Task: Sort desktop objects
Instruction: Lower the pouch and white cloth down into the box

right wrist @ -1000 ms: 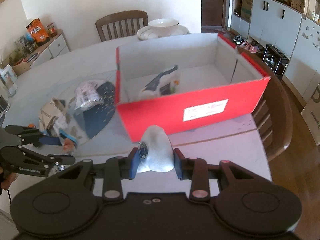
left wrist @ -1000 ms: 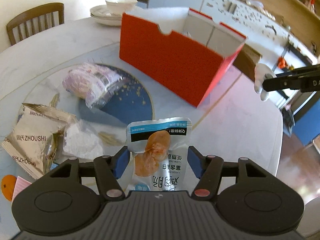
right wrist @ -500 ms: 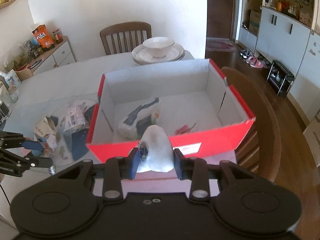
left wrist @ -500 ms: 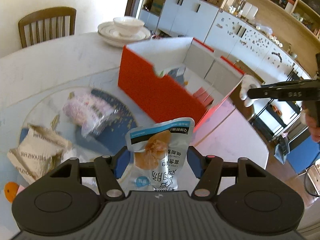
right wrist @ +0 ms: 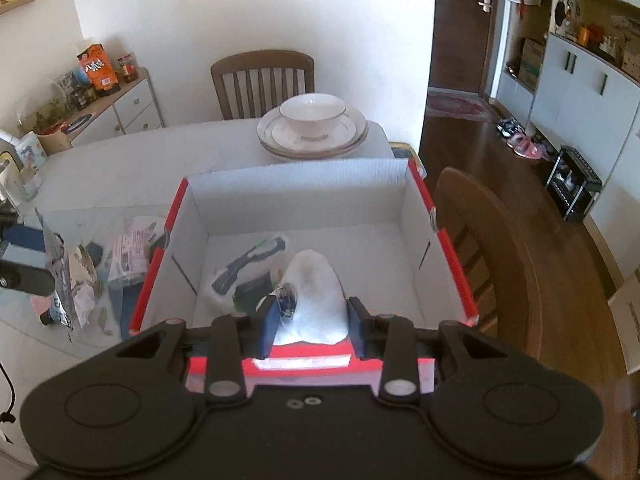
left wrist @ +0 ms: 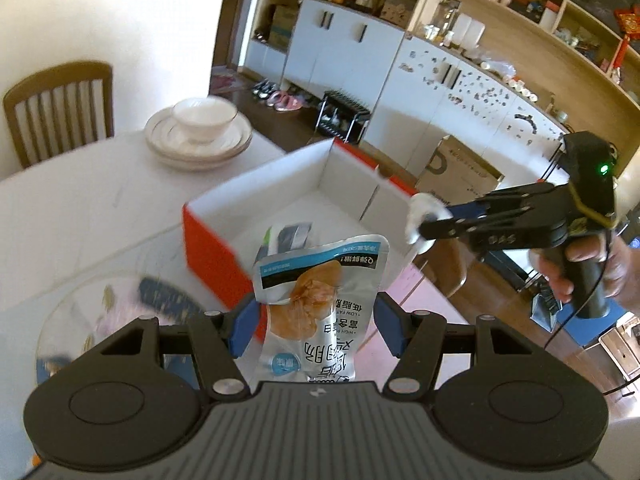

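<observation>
My left gripper (left wrist: 316, 326) is shut on a silver snack pouch (left wrist: 320, 300) with a blue band and holds it in the air before the red cardboard box (left wrist: 216, 256). My right gripper (right wrist: 312, 326) is shut on a white packet (right wrist: 314, 300) and holds it over the near edge of the open box (right wrist: 424, 188). The right gripper also shows in the left wrist view (left wrist: 430, 218), above the box's right wall. A packaged item (right wrist: 248, 260) lies inside the box.
Several snack packets (right wrist: 128, 248) lie on the round glass mat left of the box. A bowl on stacked plates (right wrist: 312, 124) stands behind the box. Wooden chairs (right wrist: 264, 80) stand at the far side and the right side (right wrist: 492, 248) of the table.
Both grippers have risen and moved toward the box with their loads. The right gripper now looks down into the box; the left pouch is higher and nearer the box's corner.
</observation>
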The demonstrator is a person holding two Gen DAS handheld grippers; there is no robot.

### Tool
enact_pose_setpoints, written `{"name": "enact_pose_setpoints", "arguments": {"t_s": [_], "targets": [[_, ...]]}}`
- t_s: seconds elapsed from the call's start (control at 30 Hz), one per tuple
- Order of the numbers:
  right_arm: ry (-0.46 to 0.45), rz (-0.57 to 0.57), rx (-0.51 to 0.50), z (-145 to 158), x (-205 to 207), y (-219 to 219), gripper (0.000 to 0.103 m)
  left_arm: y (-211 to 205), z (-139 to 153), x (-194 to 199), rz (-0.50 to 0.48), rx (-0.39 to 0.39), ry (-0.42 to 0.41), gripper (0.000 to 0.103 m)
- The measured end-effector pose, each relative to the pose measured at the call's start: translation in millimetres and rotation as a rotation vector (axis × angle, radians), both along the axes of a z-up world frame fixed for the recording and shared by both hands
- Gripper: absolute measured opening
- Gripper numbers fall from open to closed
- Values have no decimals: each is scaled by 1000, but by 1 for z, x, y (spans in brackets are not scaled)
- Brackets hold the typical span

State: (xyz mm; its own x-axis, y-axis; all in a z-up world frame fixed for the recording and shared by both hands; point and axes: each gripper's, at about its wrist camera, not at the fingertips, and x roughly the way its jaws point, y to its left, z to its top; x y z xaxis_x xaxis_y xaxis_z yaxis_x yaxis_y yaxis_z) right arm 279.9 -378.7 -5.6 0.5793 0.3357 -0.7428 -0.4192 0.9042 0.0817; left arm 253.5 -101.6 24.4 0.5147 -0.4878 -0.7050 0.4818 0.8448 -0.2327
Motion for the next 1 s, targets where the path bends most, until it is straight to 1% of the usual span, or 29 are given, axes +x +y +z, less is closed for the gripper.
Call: {"name": "enact_pose_setpoints", "arguments": {"t_s": [0.13, 0.27, 0.5, 0.6, 0.77, 0.9, 1.0], "targets": [[-20, 5, -3, 2, 15, -4, 35, -17, 14, 15, -22, -6, -18, 62], [3, 4, -13, -4, 33, -7, 35, -38, 14, 35, -54, 15, -10, 62], [75, 0, -38, -22, 61, -10, 35, -78, -8, 74, -94, 86, 40, 62], [69, -8, -63, -29, 69, -8, 35, -91, -21, 87, -106, 102, 62, 62], [87, 15, -93, -42, 84, 1, 35, -115, -45, 96, -131, 166, 67, 62], [120, 42, -106, -51, 101, 7, 35, -131, -62, 104, -155, 217, 77, 62], [151, 59, -123, -58, 112, 13, 35, -137, -73, 109, -155, 250, 90, 62]]}}
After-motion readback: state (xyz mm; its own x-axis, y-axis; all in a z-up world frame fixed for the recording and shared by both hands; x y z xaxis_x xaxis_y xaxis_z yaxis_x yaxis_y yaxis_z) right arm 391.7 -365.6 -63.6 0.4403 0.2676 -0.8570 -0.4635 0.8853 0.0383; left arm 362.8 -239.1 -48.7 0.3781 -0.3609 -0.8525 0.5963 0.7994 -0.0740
